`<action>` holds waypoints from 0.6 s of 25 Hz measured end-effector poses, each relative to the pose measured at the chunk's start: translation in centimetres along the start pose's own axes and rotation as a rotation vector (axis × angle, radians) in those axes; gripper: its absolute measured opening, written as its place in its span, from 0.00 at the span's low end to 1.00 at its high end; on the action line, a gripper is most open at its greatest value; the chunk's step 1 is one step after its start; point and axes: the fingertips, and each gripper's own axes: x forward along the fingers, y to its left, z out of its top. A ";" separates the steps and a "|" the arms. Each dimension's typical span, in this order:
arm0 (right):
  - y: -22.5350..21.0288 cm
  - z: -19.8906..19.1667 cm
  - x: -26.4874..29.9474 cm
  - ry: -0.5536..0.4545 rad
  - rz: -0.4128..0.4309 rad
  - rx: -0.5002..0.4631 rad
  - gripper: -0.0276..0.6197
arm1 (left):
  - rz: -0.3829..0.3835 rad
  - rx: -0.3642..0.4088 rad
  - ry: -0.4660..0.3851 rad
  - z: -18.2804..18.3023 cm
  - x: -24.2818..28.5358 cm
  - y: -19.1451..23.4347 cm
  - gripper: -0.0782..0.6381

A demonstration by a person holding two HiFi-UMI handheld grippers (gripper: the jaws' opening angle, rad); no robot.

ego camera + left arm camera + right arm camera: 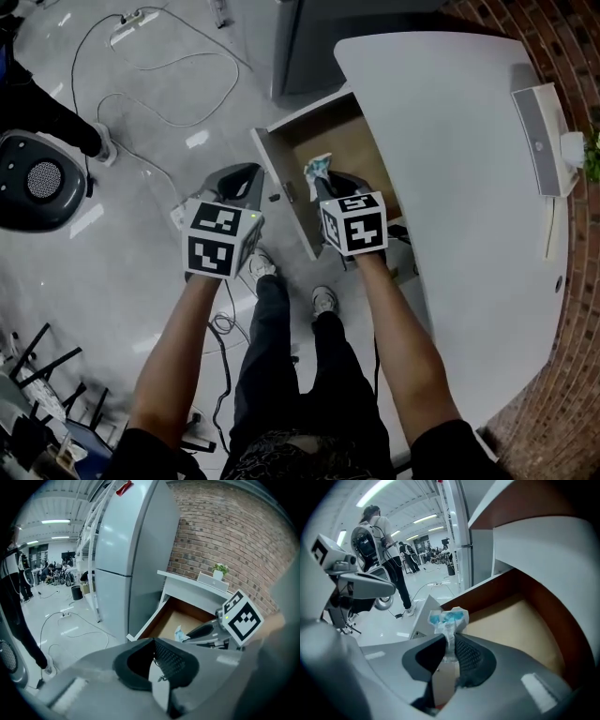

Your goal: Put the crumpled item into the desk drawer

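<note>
The crumpled white-and-blue item (317, 167) (447, 618) sticks up from my right gripper (324, 185) (450, 638), whose jaws are shut on its lower end. It hangs over the open desk drawer (281, 178) (511, 620), just inside the drawer's white front panel, with the brown bottom below it. My left gripper (242, 180) (153, 640) hovers over the floor to the left of the drawer front, its jaws closed with nothing between them. The left gripper view also shows the right gripper (202, 632) and the item (179, 633) above the drawer (180, 616).
The white desk (450, 187) carries a flat white device (539, 141) near the brick wall (572, 56). A tall grey cabinet (309, 37) (136, 550) stands beyond the drawer. Cables (159, 84) and a dark round machine (37, 178) lie on the floor. A person (375, 536) stands at the left.
</note>
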 end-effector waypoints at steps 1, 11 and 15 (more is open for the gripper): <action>-0.1 -0.2 0.4 0.005 -0.004 -0.002 0.14 | -0.005 0.001 0.001 -0.2 0.3 0.0 0.11; -0.9 -0.9 3.4 0.035 -0.022 -0.014 0.14 | -0.032 0.003 0.009 -1.8 1.9 0.6 0.11; -0.8 -1.4 4.0 0.046 -0.022 -0.031 0.14 | -0.033 0.007 0.010 -2.0 2.3 0.8 0.11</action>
